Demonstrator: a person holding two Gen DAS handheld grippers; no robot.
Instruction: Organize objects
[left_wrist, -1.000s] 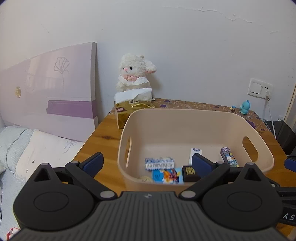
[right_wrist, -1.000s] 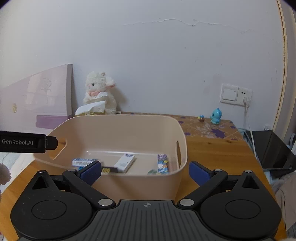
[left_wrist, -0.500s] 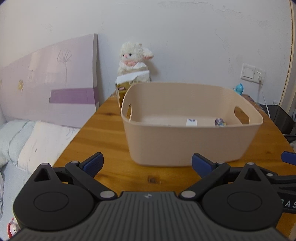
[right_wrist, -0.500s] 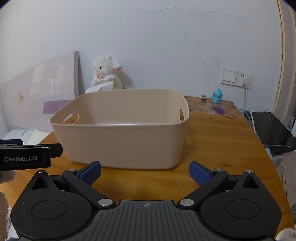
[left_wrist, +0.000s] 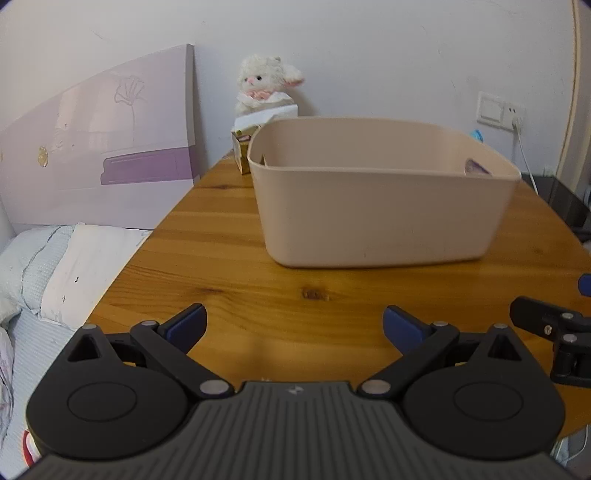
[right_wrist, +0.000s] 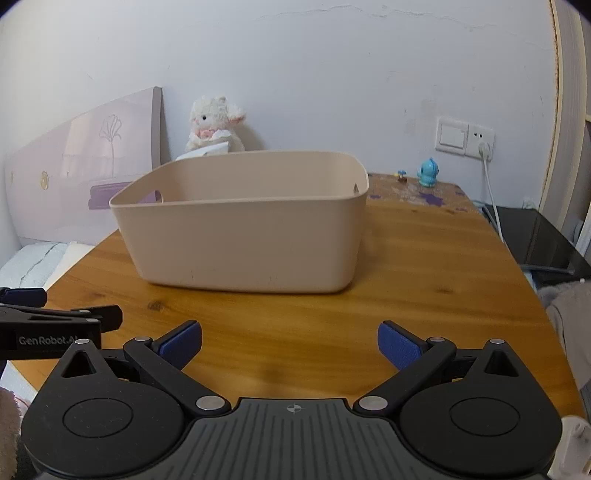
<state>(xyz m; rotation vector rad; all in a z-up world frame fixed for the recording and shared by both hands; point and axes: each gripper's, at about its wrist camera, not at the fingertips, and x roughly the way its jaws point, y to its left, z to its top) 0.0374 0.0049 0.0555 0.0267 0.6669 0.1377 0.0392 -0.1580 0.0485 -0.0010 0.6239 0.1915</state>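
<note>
A beige plastic basket (left_wrist: 376, 206) stands on the wooden table (left_wrist: 229, 236); it also shows in the right wrist view (right_wrist: 243, 236). Its contents are hidden behind its near wall. My left gripper (left_wrist: 294, 326) is open and empty, low over the table's near edge, well short of the basket. My right gripper (right_wrist: 289, 345) is open and empty, also near the front edge, to the right of the left one. Each gripper shows at the edge of the other's view.
A white plush lamb (left_wrist: 267, 86) sits on a gold tissue box (left_wrist: 242, 149) behind the basket. A small blue figurine (right_wrist: 428, 172) stands at the back right by a wall socket (right_wrist: 464, 137). A bed with pillows (left_wrist: 48, 266) and a purple headboard (left_wrist: 103, 147) lies left of the table.
Both grippers have pulled back and down from above the basket to the table's front edge. The items inside the basket have dropped out of sight behind its wall.
</note>
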